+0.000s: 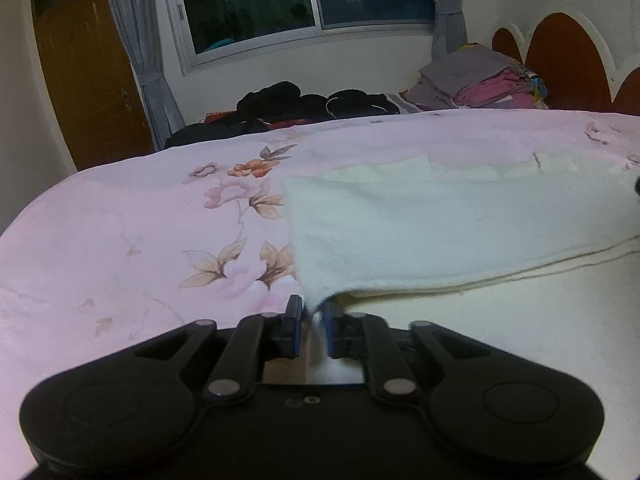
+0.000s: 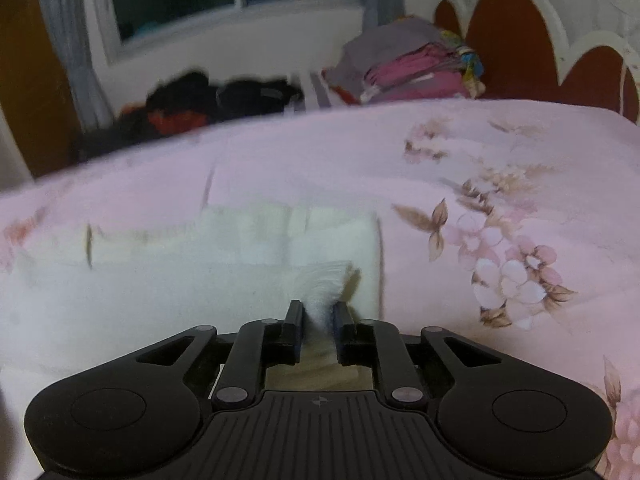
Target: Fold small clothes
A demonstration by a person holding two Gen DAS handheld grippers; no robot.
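The white cloth (image 1: 440, 232) is soft, fleecy and light: it lies spread on the pink flowered bedspread (image 1: 120, 248) of the bed, already doubled over, with a folded layer sitting on the lower one and a seam edge running along its near side. It will drape and sag rather than hold any shape, so a lift from one point alone would let the rest slump and skew the fold; it wants a pinch at two corners of the same edge, which is how it is held now.

The left gripper (image 1: 311, 328) has its jaws clenched on the near left corner of the top layer, the fabric bunched between the blue pads and raised a little off the layer beneath. The right gripper (image 2: 318, 330) has its jaws clamped on a tuft of the same cloth at its near right corner (this view is blurred, but the white pile plainly fills the gap). The nap looks grippy enough not to slip, though a thin pinch could pull out if the cloth is tugged hard.

Beyond the cloth, at the far side of the bed, lie a dark heap of clothes (image 1: 304, 106) and a stack of folded grey and pink laundry (image 1: 480, 80) beside the red headboard (image 1: 568, 64).
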